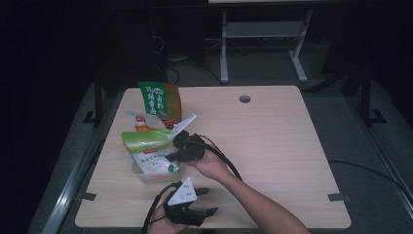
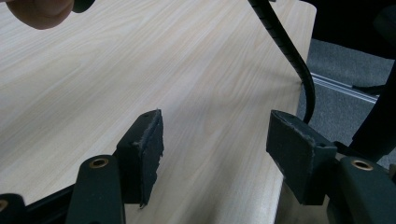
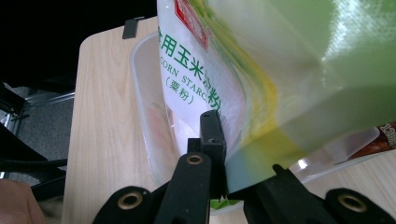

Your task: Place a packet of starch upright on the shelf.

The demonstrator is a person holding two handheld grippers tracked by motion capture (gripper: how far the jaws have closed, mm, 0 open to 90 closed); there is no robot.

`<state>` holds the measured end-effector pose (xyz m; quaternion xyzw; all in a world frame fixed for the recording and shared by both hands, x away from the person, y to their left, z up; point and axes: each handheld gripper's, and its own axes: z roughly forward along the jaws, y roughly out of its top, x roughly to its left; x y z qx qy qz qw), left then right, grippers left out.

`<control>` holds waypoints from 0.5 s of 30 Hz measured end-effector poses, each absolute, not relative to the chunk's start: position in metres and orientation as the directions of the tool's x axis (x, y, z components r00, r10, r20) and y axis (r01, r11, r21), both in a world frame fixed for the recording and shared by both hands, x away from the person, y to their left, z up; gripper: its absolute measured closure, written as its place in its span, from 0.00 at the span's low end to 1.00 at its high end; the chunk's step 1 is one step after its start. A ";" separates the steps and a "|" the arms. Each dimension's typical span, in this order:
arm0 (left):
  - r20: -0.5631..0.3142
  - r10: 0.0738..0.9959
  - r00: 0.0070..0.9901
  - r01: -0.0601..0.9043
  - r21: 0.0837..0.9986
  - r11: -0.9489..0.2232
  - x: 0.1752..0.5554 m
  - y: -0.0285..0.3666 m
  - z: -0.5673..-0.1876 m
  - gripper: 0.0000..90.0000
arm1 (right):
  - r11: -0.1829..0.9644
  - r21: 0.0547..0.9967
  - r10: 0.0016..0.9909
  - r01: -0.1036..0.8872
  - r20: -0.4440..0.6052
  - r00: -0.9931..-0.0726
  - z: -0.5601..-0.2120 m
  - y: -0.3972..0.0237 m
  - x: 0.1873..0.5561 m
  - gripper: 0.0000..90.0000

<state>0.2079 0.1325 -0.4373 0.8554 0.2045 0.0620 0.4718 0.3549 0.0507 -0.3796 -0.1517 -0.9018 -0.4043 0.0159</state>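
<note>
A green and white corn starch bag (image 1: 148,144) stands partly inside a clear plastic container (image 1: 144,176) on the left of the wooden table (image 1: 272,141). My right gripper (image 1: 178,146) is shut on the bag's right edge. In the right gripper view the bag (image 3: 280,70) is pinched between the jaws of the right gripper (image 3: 224,144), above the container (image 3: 140,93). My left gripper (image 1: 209,201) rests near the table's front edge, open. In the left gripper view its jaws (image 2: 215,140) stand wide apart over bare wood, with nothing between them.
A green and orange bag (image 1: 160,100) stands upright behind the container, and a white and red packet (image 1: 140,121) leans in front of it. A round cable hole (image 1: 245,99) lies at the table's far middle. The right gripper's cable (image 2: 285,42) trails across the front of the table.
</note>
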 end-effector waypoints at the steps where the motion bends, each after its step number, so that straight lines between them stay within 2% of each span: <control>1: -0.087 0.410 0.908 0.291 0.835 -0.468 0.208 0.133 -0.438 0.40 | 0.627 0.725 0.260 0.285 0.150 -0.954 -0.380 0.050 0.355 0.99; 6: -0.085 0.415 0.906 0.292 0.835 -0.467 0.208 0.133 -0.438 0.40 | 0.613 0.728 0.258 0.309 0.185 -0.948 -0.380 0.048 0.357 0.96; 15: -0.075 0.432 0.899 0.294 0.833 -0.468 0.214 0.135 -0.436 0.38 | 0.587 0.745 0.257 0.317 0.200 -0.945 -0.370 0.030 0.357 0.72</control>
